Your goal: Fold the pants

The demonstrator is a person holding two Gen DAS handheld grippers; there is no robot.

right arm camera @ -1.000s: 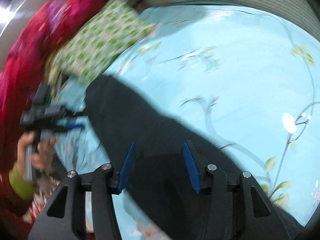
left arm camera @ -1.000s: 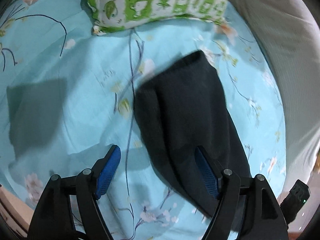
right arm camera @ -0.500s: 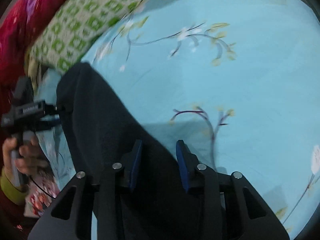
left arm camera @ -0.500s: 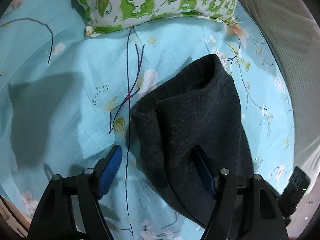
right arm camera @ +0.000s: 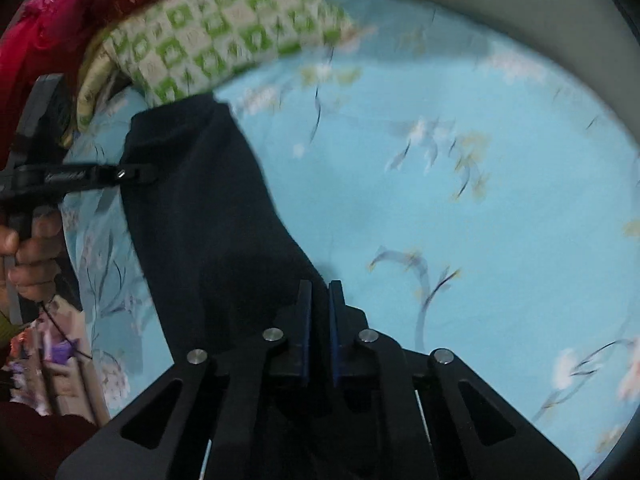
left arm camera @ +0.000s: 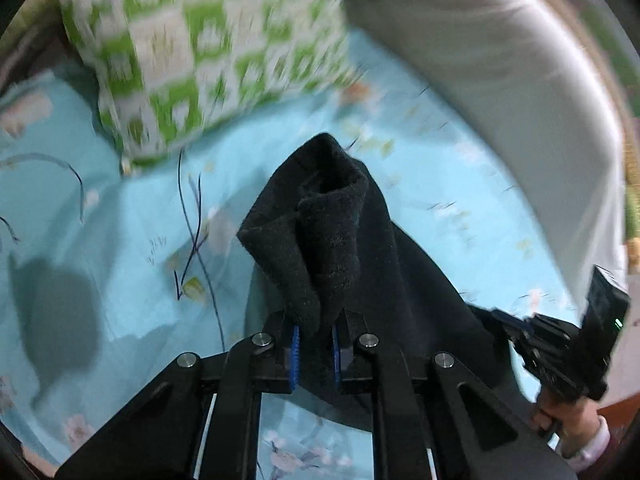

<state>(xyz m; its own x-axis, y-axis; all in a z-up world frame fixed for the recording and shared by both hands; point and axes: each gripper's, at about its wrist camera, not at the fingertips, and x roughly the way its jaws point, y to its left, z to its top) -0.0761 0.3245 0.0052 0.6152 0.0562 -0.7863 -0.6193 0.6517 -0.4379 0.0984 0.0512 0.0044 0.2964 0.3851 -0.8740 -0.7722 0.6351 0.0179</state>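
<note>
Light blue floral bedsheet across the whole bed, green-and-white checked pillow at the far end. Dark pants stretched over the sheet, already narrowed lengthwise, one end lifted and bunched. Left gripper pinched on that raised end; right gripper nearly closed on the pants' edge at the other end. Probably mid-fold: both ends gripped for carrying one onto the other. Next, likely, keeping the cloth taut, matching edges, laying down flat before releasing.
</note>
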